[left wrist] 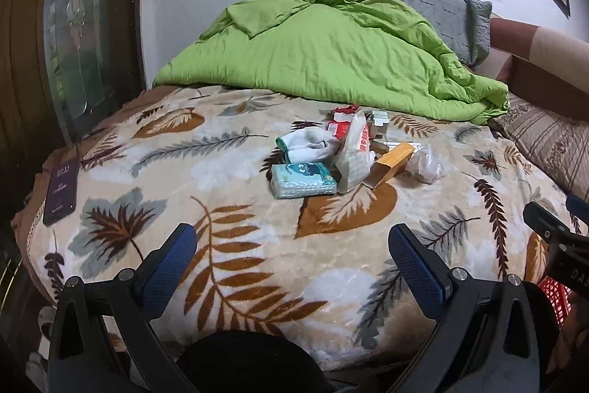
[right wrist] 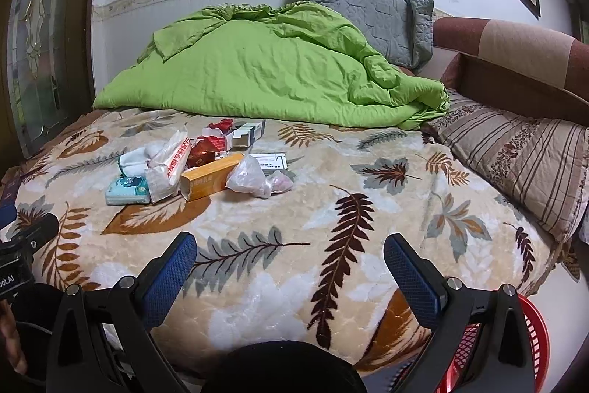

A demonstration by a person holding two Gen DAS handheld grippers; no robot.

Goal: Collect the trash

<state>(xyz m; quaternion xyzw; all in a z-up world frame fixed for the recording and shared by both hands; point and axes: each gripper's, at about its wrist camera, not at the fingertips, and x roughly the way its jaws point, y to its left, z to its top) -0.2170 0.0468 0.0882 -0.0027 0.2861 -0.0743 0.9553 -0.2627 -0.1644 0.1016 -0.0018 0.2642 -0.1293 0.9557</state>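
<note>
A heap of trash lies mid-bed on the leaf-patterned blanket [left wrist: 235,267]: a teal tissue pack [left wrist: 303,180] [right wrist: 127,191], a white sock [left wrist: 311,143], a clear bag with red print [left wrist: 355,151] [right wrist: 169,164], an orange box [left wrist: 392,162] [right wrist: 211,175], a crumpled clear plastic bag [left wrist: 427,162] [right wrist: 250,177], red wrappers [right wrist: 206,150] and small white cartons [right wrist: 248,133]. My left gripper [left wrist: 292,251] hovers open over the blanket's near edge, short of the heap. My right gripper [right wrist: 291,258] is open too, nearer and right of the heap. Both hold nothing.
A green quilt [left wrist: 324,61] and a grey pillow [right wrist: 368,13] lie at the back by the wall. A striped pillow [right wrist: 515,153] sits right. A red plastic basket [right wrist: 530,348] [left wrist: 556,297] stands on the floor at the bed's right corner. A dark booklet [left wrist: 60,188] rests on the left edge.
</note>
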